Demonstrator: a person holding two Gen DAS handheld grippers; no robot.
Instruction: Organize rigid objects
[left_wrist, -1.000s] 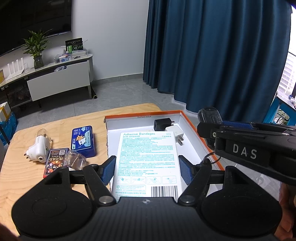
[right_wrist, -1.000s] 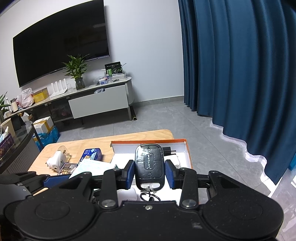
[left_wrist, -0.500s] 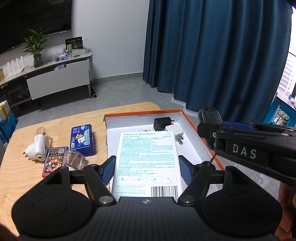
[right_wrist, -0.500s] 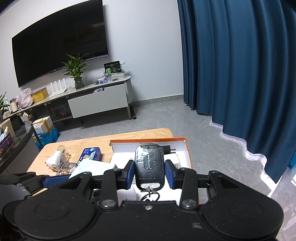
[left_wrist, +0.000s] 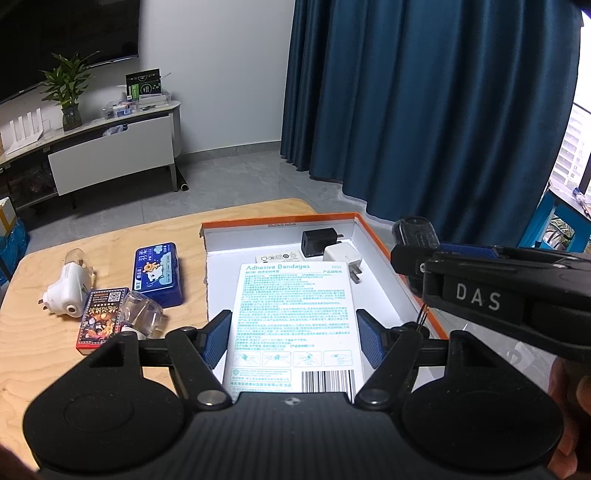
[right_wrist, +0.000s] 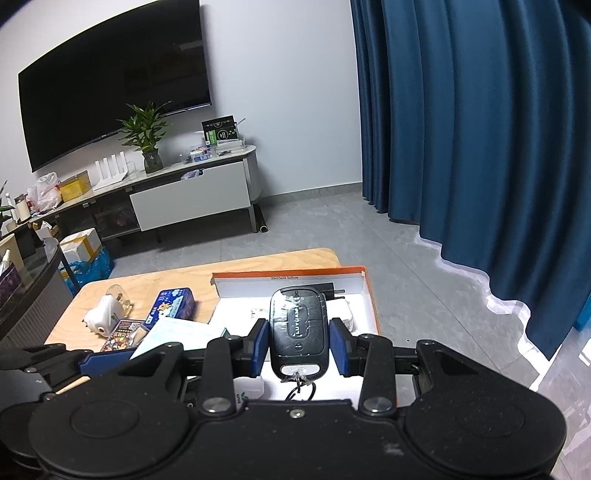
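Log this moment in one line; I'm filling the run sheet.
left tongs: gripping bandage box | right tongs: gripping remote fob | orange tray: two chargers inside

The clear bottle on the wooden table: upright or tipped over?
Tipped over. The clear bottle lies on its side on the wooden table, leaning against the red card box.
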